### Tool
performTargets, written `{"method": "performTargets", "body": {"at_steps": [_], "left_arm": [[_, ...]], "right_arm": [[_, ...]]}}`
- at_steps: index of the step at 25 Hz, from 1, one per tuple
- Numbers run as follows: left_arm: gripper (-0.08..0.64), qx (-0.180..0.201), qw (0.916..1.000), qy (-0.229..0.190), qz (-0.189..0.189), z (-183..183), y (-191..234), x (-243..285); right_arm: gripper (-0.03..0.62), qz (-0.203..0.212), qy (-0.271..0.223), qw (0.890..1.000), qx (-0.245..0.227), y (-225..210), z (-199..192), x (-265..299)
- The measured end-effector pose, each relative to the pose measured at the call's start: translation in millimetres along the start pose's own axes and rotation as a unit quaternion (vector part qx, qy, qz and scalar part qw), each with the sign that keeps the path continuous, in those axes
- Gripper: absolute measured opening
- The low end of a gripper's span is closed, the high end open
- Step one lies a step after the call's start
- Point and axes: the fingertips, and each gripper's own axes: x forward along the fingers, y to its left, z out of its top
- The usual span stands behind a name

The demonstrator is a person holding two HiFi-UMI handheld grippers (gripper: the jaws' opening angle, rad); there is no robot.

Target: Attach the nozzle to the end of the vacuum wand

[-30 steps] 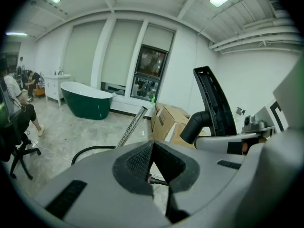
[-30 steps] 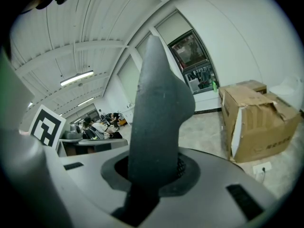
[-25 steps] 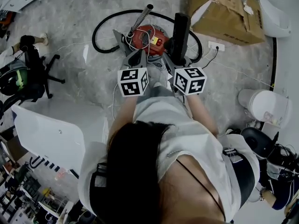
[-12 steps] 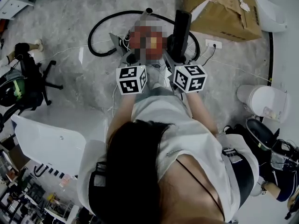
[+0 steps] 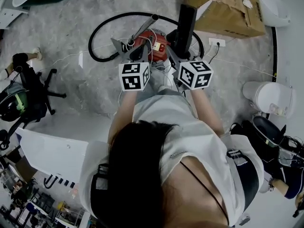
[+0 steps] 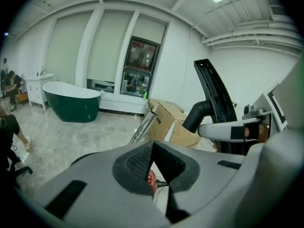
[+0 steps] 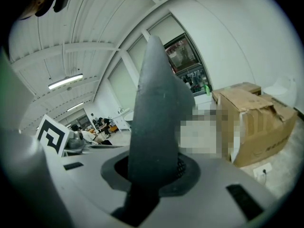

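With the right gripper (image 7: 154,172) clamping the black plastic nozzle (image 5: 185,23) and the left gripper (image 6: 152,163) closed on nothing, the unheld silver metal wand (image 5: 144,25) at upper centre risked skidding aside when pushed.

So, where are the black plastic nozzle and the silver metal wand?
black plastic nozzle (image 5: 184,27): head view, middle of its long body.
silver metal wand (image 5: 144,28): head view, middle of the tube.
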Motion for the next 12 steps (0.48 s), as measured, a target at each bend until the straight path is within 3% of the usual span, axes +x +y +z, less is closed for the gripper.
{"method": "performTargets", "body": {"at_steps": [6,12], "left_arm": [[0.003,0.054,0.9985,-0.005,0.01,17.9,17.4,20.1],[0.003,0.089,0.9958,0.021,-0.006,18.9,37.4,41.1]], "right_arm": [[0.098,-0.01,-0.007,1.0,-0.011,-3.4,17.0,24.3],[0.098,-0.014,-0.023,1.0,-0.003,-3.1,33.9,45.7]]}}
